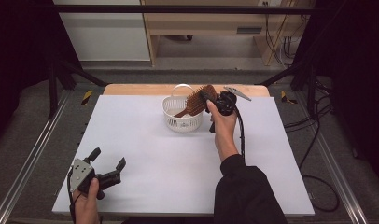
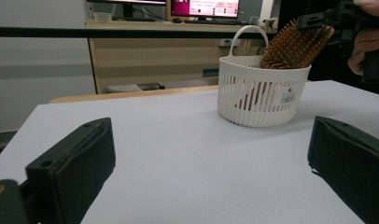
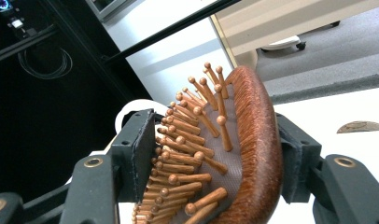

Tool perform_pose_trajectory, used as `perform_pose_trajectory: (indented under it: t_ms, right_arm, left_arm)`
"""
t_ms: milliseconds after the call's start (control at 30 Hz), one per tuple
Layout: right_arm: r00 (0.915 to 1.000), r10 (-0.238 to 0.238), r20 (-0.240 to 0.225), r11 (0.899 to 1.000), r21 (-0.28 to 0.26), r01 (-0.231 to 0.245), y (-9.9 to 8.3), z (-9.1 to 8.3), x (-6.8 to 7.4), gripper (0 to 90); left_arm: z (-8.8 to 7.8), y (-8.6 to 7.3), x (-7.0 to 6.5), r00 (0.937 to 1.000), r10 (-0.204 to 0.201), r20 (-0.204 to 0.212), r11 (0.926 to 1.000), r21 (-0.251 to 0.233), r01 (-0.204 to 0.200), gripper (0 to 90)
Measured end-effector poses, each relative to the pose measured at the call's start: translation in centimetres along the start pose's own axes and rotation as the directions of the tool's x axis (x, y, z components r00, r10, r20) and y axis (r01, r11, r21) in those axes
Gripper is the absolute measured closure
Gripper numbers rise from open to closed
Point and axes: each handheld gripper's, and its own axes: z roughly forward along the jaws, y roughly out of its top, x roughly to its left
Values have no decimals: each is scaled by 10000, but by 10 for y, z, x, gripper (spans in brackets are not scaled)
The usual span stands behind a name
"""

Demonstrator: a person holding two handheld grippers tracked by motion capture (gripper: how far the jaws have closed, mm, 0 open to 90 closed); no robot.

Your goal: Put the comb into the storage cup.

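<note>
A brown wooden hairbrush leans in a white slatted basket at the back middle of the table, handle down inside, bristled head above the rim. My right gripper reaches in from the right and holds the head. In the right gripper view one pad meets the bristle tips and the other the back of the hairbrush, so the right gripper is shut on it. My left gripper rests near the front left corner, open and holding nothing. The left gripper view shows its jaws wide apart, the basket and hairbrush beyond.
A white mat covers the wooden table. The basket's handle arches at its far side. A black cable runs back along the right forearm. Black frame bars, cables and a cabinet stand beyond the table.
</note>
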Motion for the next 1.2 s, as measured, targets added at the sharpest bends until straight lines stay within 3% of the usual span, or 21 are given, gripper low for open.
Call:
perform_pose_trajectory:
  t_ms: [800,1200]
  right_arm:
    - [9978,-449,478,9989,121,443,1,-1,-4,306]
    - [9920,-1078,662,9942,34,1078,4,-5,0,215]
  left_arm:
    - [0,0,1,10000,-19,-22,10000,-24,19,9]
    - [-1,0,1,10000,-24,-36,10000,-4,24,9]
